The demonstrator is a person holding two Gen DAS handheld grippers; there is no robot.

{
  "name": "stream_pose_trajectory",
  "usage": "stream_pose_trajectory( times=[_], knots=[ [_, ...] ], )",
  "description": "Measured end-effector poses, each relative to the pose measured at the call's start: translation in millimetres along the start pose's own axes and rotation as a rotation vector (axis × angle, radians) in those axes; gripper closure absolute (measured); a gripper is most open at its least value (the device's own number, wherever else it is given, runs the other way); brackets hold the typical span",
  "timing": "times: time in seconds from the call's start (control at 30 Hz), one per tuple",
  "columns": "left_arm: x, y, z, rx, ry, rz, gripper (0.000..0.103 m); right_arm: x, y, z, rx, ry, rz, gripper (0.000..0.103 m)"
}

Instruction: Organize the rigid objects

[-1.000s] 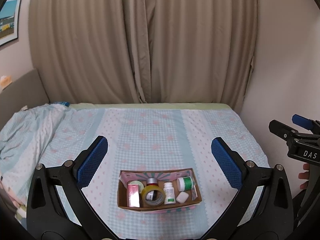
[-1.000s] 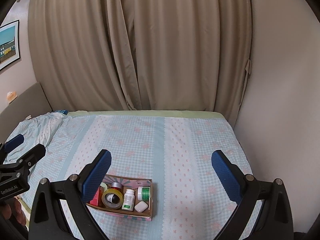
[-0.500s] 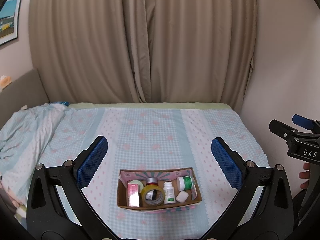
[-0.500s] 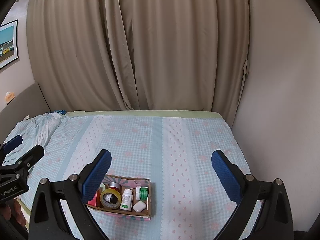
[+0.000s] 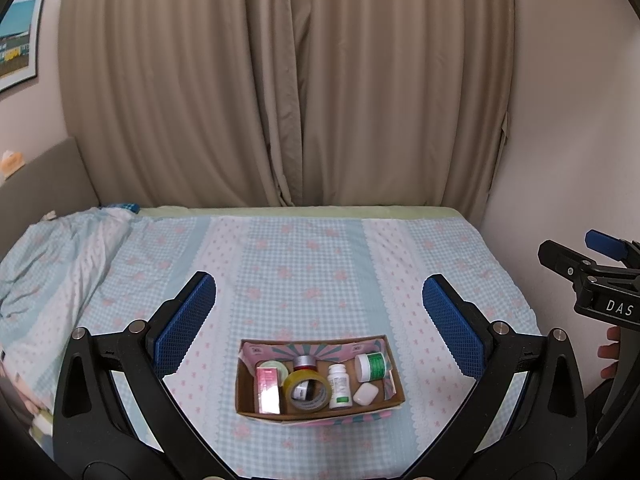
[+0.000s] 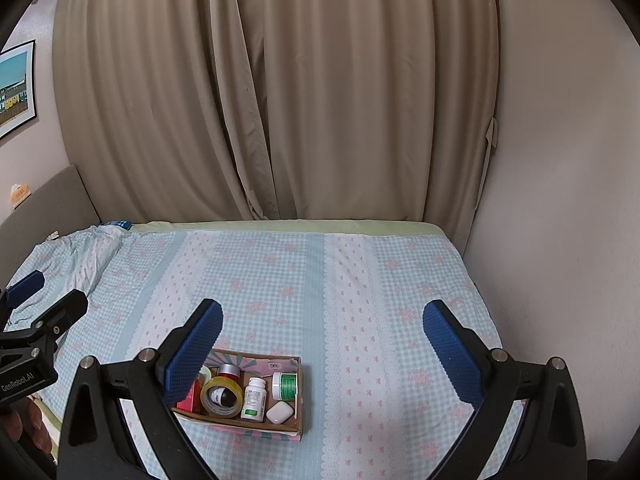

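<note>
Both hand-held grippers hover released above the bed (image 5: 320,264); the cardboard box (image 5: 320,410) of small items lies centred below the left hand-held gripper (image 5: 319,316), leftward of the right hand-held gripper (image 6: 323,332), long axis crosswise.

I count one cardboard box (image 5: 320,407), one tape roll (image 5: 306,390), one pink carton (image 5: 268,389), one white bottle (image 5: 339,385), two jars, one white case (image 5: 366,393).

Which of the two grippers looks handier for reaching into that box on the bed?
Probably the left gripper: the box lies centred between its open fingers. For the right gripper, also open, the box sits off to the left.
</note>
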State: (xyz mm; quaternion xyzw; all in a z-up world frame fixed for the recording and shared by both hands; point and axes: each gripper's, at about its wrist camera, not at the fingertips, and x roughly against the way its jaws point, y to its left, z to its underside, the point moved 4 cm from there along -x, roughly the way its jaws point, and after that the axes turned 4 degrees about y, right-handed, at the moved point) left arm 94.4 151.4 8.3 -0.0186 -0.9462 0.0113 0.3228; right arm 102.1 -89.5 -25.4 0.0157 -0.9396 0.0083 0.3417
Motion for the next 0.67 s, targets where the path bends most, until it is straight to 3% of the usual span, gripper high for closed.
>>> stream_pose_trajectory(
  times=[0.27,0.67],
  knots=[
    [1.2,5.2,-3.1,0.011,-0.004,-0.015,0.0,0.0,-0.2,0.0,0.002,-0.001,0.001,0.003],
    [19.2,0.2,-7.6,-0.023,-0.124,-0.061,0.0,1.1,-0.6,0.7,-0.004,-0.004,0.004,0.003]
  ],
)
